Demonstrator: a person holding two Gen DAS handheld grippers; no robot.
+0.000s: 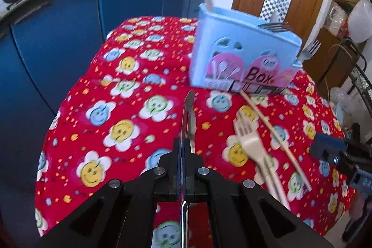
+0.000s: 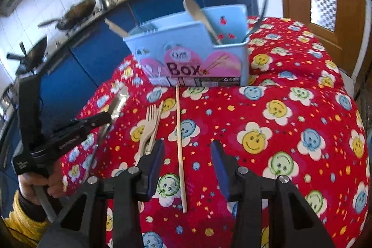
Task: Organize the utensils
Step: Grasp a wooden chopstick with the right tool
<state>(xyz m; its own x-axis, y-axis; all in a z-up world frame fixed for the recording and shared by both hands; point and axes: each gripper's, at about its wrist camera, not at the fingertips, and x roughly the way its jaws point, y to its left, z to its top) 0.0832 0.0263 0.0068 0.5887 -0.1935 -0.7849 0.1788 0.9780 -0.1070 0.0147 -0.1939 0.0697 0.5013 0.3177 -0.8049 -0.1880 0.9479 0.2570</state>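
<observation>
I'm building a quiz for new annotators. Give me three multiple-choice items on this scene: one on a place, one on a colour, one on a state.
1. Where does the lone chopstick lie?
A. inside the box
B. on the cloth in front of the box
C. on the counter

2. What colour is the box?
A. light blue
B. green
C. black

3. What is the left gripper doing?
A. open over the fork
B. shut on a metal knife
C. shut on the chopstick

Answers:
1 B: it rests flat on the red cloth, its far tip near the box's base.
2 A: its walls are pale blue, with a pink label.
3 B: the knife blade sticks out from between the closed fingers, while the fork lies loose on the cloth.
</observation>
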